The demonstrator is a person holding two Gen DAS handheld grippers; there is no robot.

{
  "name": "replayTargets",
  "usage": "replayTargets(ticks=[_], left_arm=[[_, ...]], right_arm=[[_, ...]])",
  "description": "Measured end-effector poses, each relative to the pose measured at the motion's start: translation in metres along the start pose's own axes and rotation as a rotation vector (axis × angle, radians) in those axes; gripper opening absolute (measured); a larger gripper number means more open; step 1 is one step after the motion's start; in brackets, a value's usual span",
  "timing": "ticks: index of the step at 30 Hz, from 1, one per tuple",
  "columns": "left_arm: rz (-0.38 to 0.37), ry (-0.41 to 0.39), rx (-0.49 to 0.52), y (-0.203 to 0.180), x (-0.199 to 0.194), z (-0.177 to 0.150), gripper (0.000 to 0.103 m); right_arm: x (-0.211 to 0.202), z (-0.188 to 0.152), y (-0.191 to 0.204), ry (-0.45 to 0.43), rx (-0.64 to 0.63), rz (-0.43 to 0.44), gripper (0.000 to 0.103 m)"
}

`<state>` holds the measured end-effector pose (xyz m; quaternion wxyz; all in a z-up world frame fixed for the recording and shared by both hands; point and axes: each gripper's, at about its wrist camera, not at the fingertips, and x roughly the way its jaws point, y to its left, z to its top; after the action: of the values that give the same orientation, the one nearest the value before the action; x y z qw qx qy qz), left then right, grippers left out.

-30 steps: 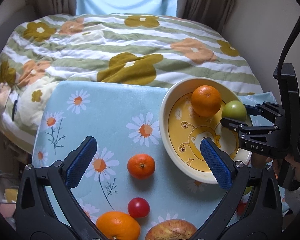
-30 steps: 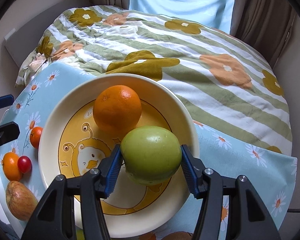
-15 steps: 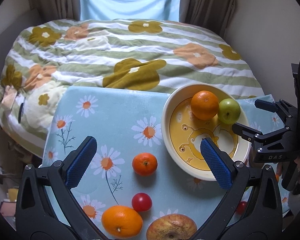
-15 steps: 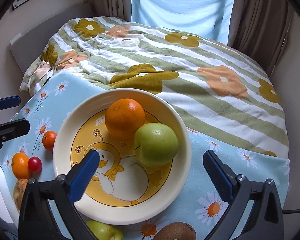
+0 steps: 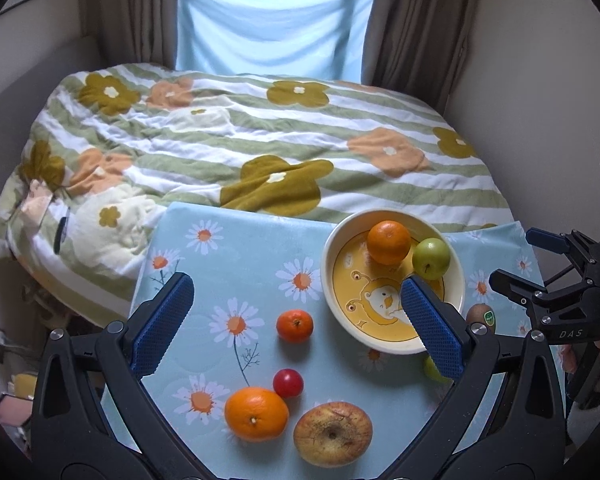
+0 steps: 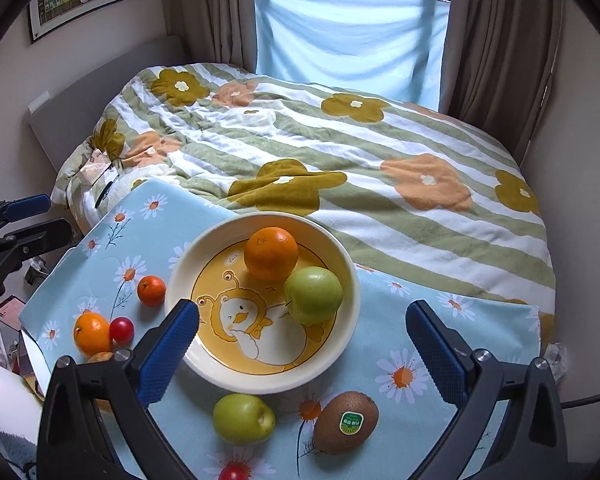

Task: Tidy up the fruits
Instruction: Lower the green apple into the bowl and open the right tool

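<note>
Left wrist: left gripper (image 5: 296, 316) spread wide, empty, above the daisy-print blue tablecloth (image 5: 228, 248). Small tangerine (image 5: 294, 325), red cherry tomato (image 5: 288, 383), large orange (image 5: 256, 413) and blotchy red-yellow apple (image 5: 332, 432) sit loose with gaps between them, apple's stem pit up.

Right wrist: right gripper (image 6: 302, 350) spread wide, empty. Cream duck-print bowl (image 6: 340, 344) holds an orange (image 6: 271, 253) touching a green apple (image 6: 313, 294). Brown stickered kiwi (image 6: 346, 422) lies near the front edge, long axis roughly across the frame.
</note>
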<state>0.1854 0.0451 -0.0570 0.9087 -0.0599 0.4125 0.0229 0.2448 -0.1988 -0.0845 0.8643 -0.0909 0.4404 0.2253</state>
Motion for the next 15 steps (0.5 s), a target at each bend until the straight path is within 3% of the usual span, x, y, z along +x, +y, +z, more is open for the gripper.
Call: replayTargets(ticks=[8, 15], left_arm=[[0.006, -0.025, 0.034, 0.022, -0.041, -0.02, 0.103], [-0.045, 0.009, 0.061, 0.051, -0.055, -0.053, 0.103]], right_arm=[[-0.041, -0.019, 0.015, -0.021, 0.079, 0.003, 0.103], [-0.067, -0.05, 0.043, -0.023, 0.143, -0.05, 0.103]])
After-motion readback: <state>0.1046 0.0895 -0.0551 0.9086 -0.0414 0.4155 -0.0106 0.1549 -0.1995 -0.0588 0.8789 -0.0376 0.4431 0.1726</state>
